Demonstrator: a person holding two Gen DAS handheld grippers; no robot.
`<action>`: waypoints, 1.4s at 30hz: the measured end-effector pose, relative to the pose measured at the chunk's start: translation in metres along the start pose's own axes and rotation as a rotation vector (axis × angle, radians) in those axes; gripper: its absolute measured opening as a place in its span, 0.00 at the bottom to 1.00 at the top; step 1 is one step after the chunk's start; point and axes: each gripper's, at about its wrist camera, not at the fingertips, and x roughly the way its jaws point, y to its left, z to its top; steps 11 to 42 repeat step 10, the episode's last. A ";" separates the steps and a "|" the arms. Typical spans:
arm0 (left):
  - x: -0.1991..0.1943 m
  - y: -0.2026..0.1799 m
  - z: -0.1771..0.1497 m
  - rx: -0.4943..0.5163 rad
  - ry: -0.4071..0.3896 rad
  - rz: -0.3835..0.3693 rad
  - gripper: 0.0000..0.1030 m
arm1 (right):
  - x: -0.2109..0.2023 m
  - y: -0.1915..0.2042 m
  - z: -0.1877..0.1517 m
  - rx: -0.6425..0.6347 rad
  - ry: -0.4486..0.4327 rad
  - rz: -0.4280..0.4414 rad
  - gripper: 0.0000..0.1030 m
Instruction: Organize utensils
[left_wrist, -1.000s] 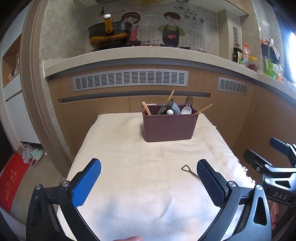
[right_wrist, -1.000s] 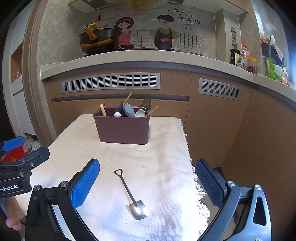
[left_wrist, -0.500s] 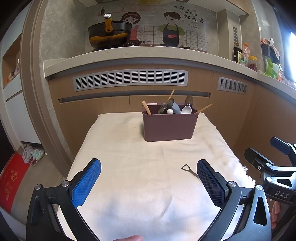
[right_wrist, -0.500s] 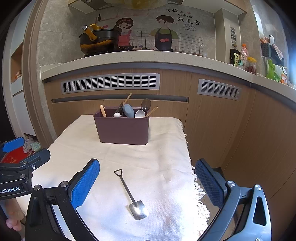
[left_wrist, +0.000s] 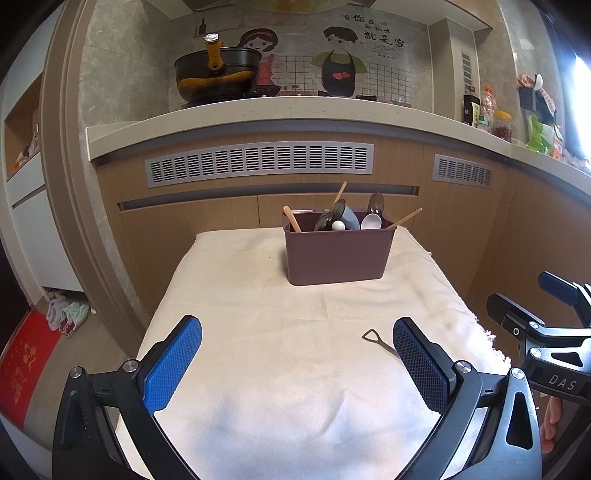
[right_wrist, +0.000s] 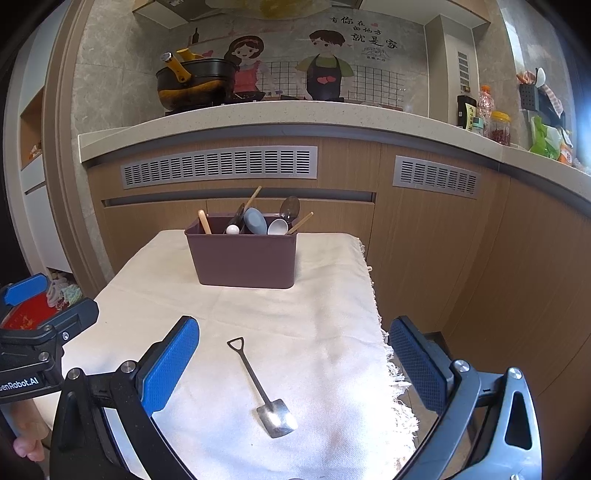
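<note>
White cloth (right_wrist: 317, 317) covers the bench (left_wrist: 258, 295). On the far part of the cloth stands a brown box (right_wrist: 245, 258). Many spoons (right_wrist: 277, 226) and wooden sticks (right_wrist: 204, 221) poke out of the top of the box.

One small metal spoon shaped like a shovel (right_wrist: 263, 391) lies flat on the cloth, well apart from the box and near the cloth's right edge with its fringe. Its scoop end points to the camera and its handle with the little triangle ring points to the box.

Both grippers have blue pads. The right gripper (right_wrist: 291, 373) is spread wide and holds nothing. The shovel spoon lies on the cloth between its two fingers (right_wrist: 168, 369) in the right wrist view, and no finger touches it.

The left gripper (left_wrist: 295, 365) is also spread wide and holds nothing. It hangs over the near, bare part of the cloth. From the left wrist view, only the ring end of the shovel spoon (left_wrist: 373, 338) shows, just beside the right finger; the rest is hidden behind that finger.

Behind the bench are wooden cupboards (right_wrist: 424, 229) and a pale worktop. A black pot (right_wrist: 195, 86) sits up on the worktop.
</note>
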 end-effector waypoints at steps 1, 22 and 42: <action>0.000 0.001 0.000 -0.003 0.001 -0.002 1.00 | 0.001 0.000 0.000 0.001 0.003 0.000 1.00; 0.001 0.003 0.000 -0.003 0.006 -0.005 1.00 | 0.001 0.001 0.000 -0.001 0.006 -0.005 1.00; 0.001 0.003 0.000 -0.003 0.006 -0.005 1.00 | 0.001 0.001 0.000 -0.001 0.006 -0.005 1.00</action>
